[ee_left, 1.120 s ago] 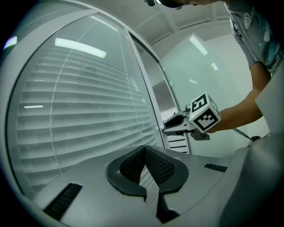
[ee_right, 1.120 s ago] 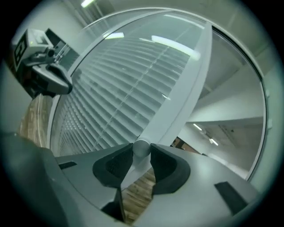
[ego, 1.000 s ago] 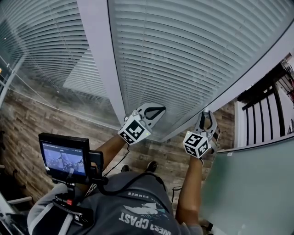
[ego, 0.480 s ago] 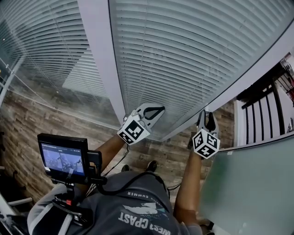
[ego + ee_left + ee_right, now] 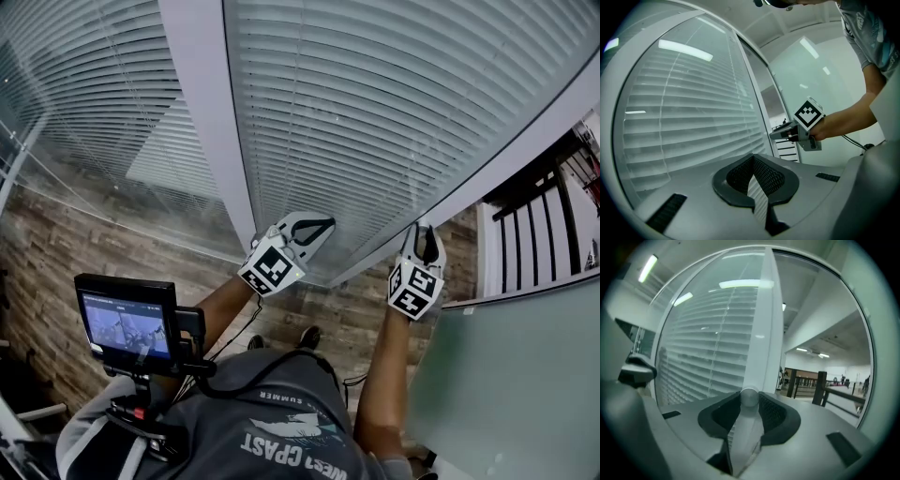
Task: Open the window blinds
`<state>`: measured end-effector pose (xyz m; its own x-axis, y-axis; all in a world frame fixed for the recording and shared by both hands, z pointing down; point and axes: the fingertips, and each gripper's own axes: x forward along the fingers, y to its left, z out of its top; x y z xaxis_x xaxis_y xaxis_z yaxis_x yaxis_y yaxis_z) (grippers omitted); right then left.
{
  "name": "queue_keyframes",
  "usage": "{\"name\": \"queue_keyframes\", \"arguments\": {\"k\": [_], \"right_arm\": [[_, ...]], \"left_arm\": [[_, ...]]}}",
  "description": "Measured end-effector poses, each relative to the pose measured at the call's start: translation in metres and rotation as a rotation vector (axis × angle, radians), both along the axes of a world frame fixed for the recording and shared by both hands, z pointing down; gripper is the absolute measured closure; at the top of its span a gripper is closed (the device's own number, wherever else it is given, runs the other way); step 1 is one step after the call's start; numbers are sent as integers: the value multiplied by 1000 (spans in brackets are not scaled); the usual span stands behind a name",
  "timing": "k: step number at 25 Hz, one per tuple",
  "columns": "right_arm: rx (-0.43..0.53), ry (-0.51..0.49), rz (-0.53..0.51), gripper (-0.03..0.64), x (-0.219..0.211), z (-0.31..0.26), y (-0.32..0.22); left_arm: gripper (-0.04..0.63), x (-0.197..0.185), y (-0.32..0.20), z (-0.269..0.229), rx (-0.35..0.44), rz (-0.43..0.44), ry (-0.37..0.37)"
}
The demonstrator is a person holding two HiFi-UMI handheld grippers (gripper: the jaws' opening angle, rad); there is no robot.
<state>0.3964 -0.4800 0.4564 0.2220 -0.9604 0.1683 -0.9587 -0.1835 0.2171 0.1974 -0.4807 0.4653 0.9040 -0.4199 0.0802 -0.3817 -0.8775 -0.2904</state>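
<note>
The window blinds (image 5: 375, 112) hang lowered behind glass, their pale slats covering the whole pane between a white upright post (image 5: 202, 122) and a slanting white frame (image 5: 506, 169) on the right of the head view. The right hand-held gripper (image 5: 424, 230) is raised to that right-hand frame. In the right gripper view its jaws stand fairly wide and close on a silver knob (image 5: 746, 427), whose round end sits right between the jaw tips, with dark pads against it on both sides. The left hand-held gripper (image 5: 328, 223) is held out level near the lower edge of the blinds, just right of the upright post. In the left gripper view its jaws (image 5: 753, 155) meet at the tips with nothing held, and only the slats show through the gap behind them. The two hand-held grippers are apart, with the lower corner of the blind pane between them. A small monitor (image 5: 127, 323) on a mount sits at the person's chest on the left. Below lies a wood-patterned floor (image 5: 75, 253). A dark railing (image 5: 544, 216) and a frosted glass panel (image 5: 516, 375) stand to the right.
</note>
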Motion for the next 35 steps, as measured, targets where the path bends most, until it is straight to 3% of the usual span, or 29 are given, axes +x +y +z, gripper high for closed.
{"name": "queue_keyframes", "arguments": {"k": [3, 8, 10, 11, 13, 15, 17, 19, 22, 26, 28, 30, 35], "right_arm": [[-79, 259, -4, 506, -4, -1, 1], [-202, 779, -25, 506, -10, 2, 1], [-229, 917, -30, 506, -12, 3, 2], [-230, 940, -33, 506, -12, 3, 2], [-216, 903, -42, 506, -12, 2, 2], [-193, 780, -69, 505, -14, 3, 1], [-144, 585, -104, 481, -18, 1, 3], [-62, 328, -120, 468, -18, -4, 7], [33, -4, -95, 466, -6, -10, 10], [20, -177, -54, 468, 4, -4, 3], [28, -205, -39, 486, 5, -3, 2], [35, -163, -25, 496, 4, -2, 2], [-88, 272, -22, 499, -1, 0, 2]], "left_arm": [[591, 2, 1, 0, 1, 5, 0], [591, 3, 2, -1, 1, 11, 3], [591, 3, 3, -1, 1, 13, 2], [591, 4, 3, -2, 1, 13, 2], [591, 5, 3, -3, 2, 13, 3], [591, 6, 3, -5, 5, 13, 5], [591, 6, 2, -5, 6, 12, 4], [591, 4, 1, -5, 5, 6, 5], [591, 2, -1, -4, 4, 0, 5], [591, 2, 1, -2, 4, 3, 3], [591, 3, 2, -1, 6, 7, 1], [591, 3, 2, 0, 8, 7, -1], [591, 2, 0, 0, 8, 5, 1]]}}
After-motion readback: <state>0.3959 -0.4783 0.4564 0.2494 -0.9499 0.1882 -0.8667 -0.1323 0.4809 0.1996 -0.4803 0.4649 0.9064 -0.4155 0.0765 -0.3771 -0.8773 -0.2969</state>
